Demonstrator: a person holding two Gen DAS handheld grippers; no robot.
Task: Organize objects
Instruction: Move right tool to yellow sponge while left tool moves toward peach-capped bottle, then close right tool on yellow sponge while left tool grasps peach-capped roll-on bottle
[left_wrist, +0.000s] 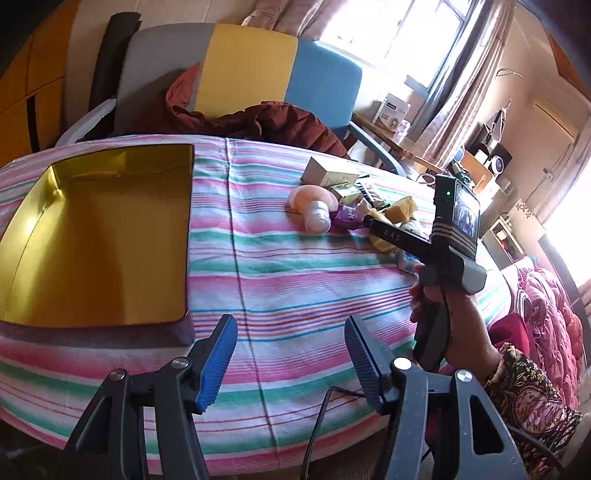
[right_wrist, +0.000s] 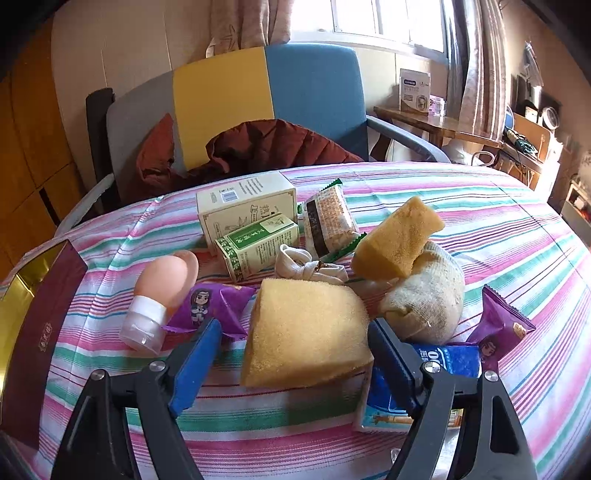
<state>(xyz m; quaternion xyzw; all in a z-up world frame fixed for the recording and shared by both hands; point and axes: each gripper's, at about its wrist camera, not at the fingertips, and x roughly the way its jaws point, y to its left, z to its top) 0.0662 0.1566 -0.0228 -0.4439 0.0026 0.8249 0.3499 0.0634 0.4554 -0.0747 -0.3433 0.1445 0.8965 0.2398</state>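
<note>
A home bedroom: striped bedsheet (left_wrist: 303, 280), pink quilt (left_wrist: 546, 306), curtains (right_wrist: 476, 62) by the far window (right_wrist: 373, 18), armchair (right_wrist: 266, 96).

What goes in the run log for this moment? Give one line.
left gripper: open, empty | right gripper: open, straddling yellow sponge | gold tin: empty

Ahead of my left gripper (left_wrist: 291, 363) I have a wide bare stretch of striped tabletop (left_wrist: 295, 280) running between the open gold tin (left_wrist: 96, 236) on the left and the pile of small things on the right, where the right gripper (left_wrist: 369, 221) and the hand (left_wrist: 454, 317) holding it also block the way. On my right gripper's side the room is tight: the large yellow sponge (right_wrist: 306, 332) fills the gap between my fingers (right_wrist: 195, 358), with the pink bottle (right_wrist: 159, 299) and a purple packet (right_wrist: 218, 302) crowding the left, the rolled sock (right_wrist: 424, 299) and blue packet (right_wrist: 454, 362) crowding the right. Boxes (right_wrist: 251, 214) and a second sponge (right_wrist: 395, 240) wall off the far side.
</note>
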